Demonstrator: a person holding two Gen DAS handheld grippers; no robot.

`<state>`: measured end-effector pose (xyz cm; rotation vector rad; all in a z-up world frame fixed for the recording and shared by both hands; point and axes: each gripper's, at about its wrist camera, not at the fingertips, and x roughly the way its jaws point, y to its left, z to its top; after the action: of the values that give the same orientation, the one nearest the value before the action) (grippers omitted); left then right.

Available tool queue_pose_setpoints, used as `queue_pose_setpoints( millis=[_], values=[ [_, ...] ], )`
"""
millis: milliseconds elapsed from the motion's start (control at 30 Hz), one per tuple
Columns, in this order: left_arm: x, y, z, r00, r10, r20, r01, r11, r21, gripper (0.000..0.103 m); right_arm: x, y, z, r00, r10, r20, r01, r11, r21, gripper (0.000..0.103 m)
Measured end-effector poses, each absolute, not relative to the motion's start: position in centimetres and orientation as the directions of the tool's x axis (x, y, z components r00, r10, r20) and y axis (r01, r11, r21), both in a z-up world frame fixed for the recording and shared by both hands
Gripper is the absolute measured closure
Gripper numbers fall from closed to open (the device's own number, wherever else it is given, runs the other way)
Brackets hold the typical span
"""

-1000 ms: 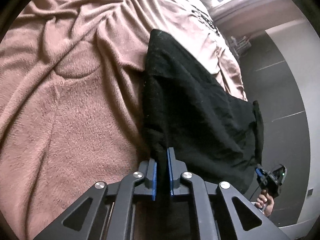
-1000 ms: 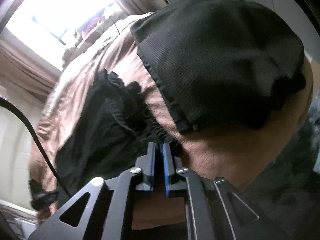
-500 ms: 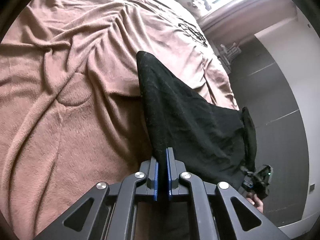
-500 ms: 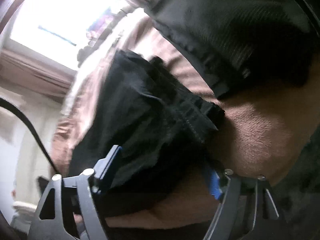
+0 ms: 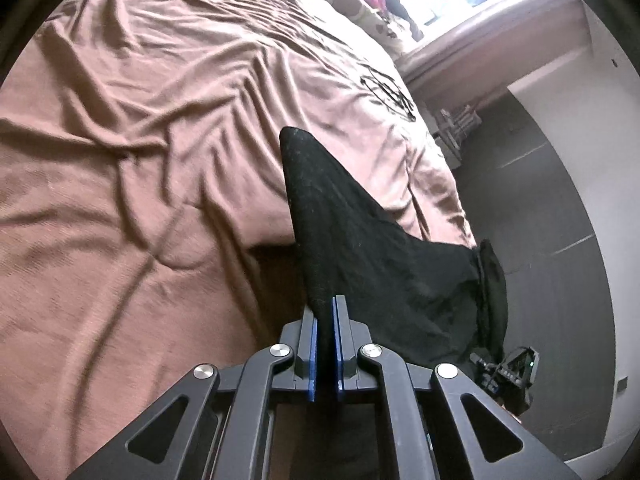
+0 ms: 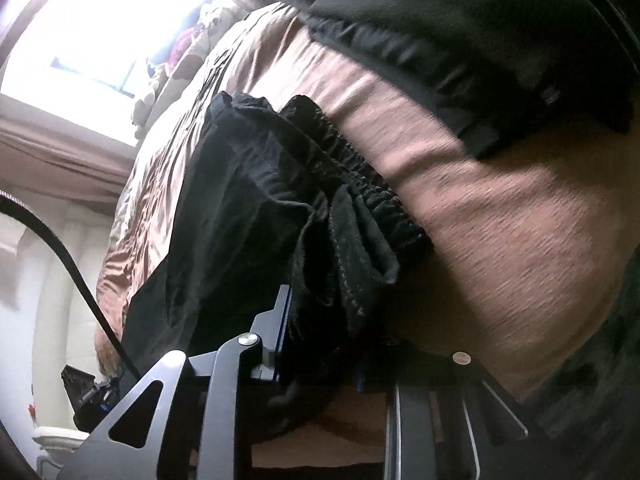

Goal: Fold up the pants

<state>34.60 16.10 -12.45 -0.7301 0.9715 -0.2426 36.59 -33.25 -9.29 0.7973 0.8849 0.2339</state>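
Pants (image 5: 360, 248) lifted higher, both claws gripping

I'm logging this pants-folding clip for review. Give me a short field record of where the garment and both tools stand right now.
surface: brown blanket on a bed
garment: black pants, lifted off the blanket and stretched between the two tools
left tool: shut on an edge of the pants
right tool: closing on bunched pants cloth near the elastic waistband
other item: second black garment lying farther along the blanket
fold: not yet made
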Motion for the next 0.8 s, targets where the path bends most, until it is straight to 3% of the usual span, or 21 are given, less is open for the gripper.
queue_pose_setpoints(
  millis=[800],
  values=[
    [26.0, 35.1, -12.3, 0.658, -0.326, -0.679, -0.313, 0.701, -0.64, 0.096, 46.1, -19.4, -8.4, 0.409, 0.621, -0.669, -0.089, 0.757, 0.648, 0.082]
  ],
)
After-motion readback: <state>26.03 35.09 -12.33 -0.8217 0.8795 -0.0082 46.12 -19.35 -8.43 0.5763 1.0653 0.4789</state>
